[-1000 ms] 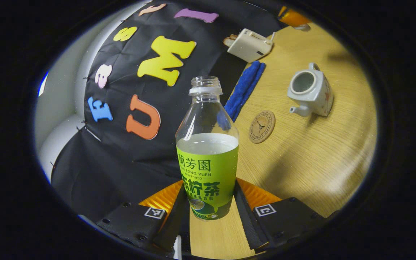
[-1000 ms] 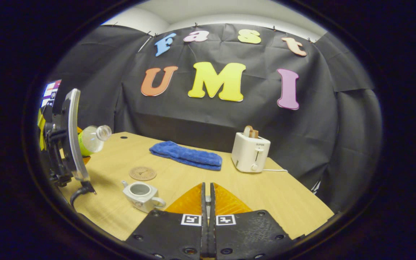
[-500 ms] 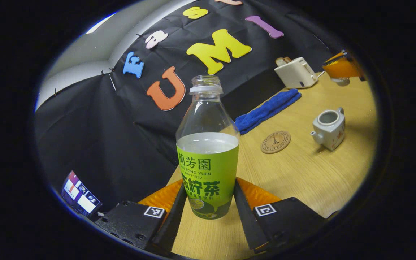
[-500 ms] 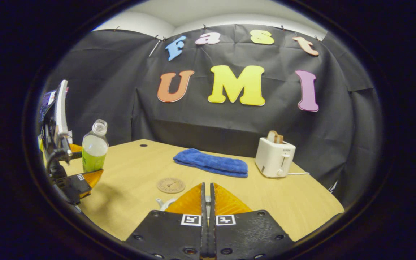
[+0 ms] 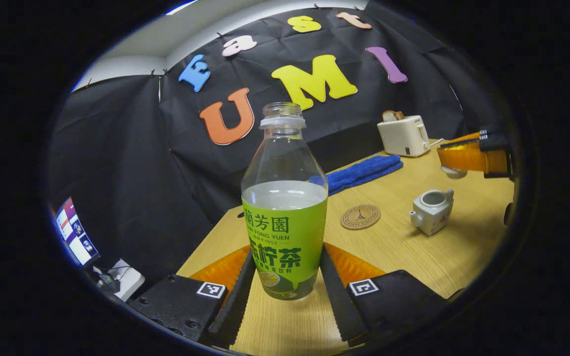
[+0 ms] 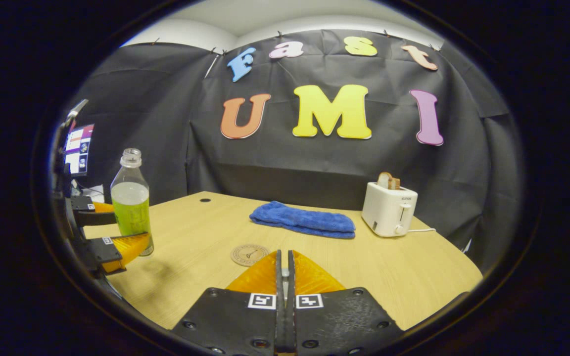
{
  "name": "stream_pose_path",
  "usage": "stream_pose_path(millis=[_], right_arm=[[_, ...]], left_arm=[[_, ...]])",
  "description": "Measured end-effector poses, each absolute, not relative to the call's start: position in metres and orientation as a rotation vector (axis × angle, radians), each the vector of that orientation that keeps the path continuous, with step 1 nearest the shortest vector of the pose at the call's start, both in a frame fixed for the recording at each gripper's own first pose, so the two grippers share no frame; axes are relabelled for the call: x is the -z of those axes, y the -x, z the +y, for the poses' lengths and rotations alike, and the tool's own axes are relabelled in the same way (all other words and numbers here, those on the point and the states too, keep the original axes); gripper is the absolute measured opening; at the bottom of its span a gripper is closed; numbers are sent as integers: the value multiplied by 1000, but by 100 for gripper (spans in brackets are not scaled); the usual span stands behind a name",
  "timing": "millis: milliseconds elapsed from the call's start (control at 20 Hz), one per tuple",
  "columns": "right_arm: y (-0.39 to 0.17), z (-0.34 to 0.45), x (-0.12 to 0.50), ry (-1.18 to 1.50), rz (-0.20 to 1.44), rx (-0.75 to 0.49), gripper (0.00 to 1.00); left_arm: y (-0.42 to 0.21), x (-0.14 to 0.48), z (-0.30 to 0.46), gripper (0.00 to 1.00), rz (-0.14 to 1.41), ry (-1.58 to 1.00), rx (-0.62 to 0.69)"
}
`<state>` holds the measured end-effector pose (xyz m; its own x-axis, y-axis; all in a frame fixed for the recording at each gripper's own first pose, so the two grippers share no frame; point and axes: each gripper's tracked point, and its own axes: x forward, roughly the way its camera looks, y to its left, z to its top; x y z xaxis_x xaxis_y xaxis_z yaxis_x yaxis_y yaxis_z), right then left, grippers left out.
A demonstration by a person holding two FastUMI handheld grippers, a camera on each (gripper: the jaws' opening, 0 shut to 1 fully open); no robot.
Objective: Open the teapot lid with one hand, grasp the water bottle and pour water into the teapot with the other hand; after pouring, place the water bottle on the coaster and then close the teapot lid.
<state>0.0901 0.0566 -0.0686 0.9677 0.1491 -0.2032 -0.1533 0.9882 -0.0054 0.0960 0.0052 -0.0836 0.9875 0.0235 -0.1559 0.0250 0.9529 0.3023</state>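
My left gripper [image 5: 287,257] is shut on the lower part of a clear water bottle [image 5: 285,198] with a green label; the bottle stands upright, uncapped and about half full. In the right gripper view this bottle [image 6: 130,207] is at the table's left edge, with the left gripper [image 6: 117,242] around its base. A round cork coaster [image 5: 360,216] lies mid-table, also seen as the coaster [image 6: 249,255] ahead of my right fingers. The white teapot [image 5: 432,211] sits open to the coaster's right. Above it hovers my right gripper [image 5: 468,158], shut on the small white lid [image 5: 454,172]. The right gripper [image 6: 284,262] hides the teapot.
A folded blue towel [image 6: 304,221] and a white toaster [image 6: 389,210] with toast stand at the back of the wooden table [image 6: 413,277]. A screen [image 5: 74,237] sits off the table's left side. A small hole [image 6: 205,200] marks the back left corner.
The left gripper has swung the bottle from tilted to upright and drawn it back to the table's left edge. The right gripper has shifted so the teapot slipped out of its view.
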Motion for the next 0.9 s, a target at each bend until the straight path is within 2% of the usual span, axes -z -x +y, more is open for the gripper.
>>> stream_pose_path(millis=[250,650,900], right_arm=[[-84,48,66,22,186,-154,0],[-83,30,78,-17,199,-155,0],[-88,16,94,-27,231,-140,0]], left_arm=[[-137,77,-20,76,119,-23,121],[-206,87,-80,77,122,52,295],[-239,90,-110,77,115,26,346]])
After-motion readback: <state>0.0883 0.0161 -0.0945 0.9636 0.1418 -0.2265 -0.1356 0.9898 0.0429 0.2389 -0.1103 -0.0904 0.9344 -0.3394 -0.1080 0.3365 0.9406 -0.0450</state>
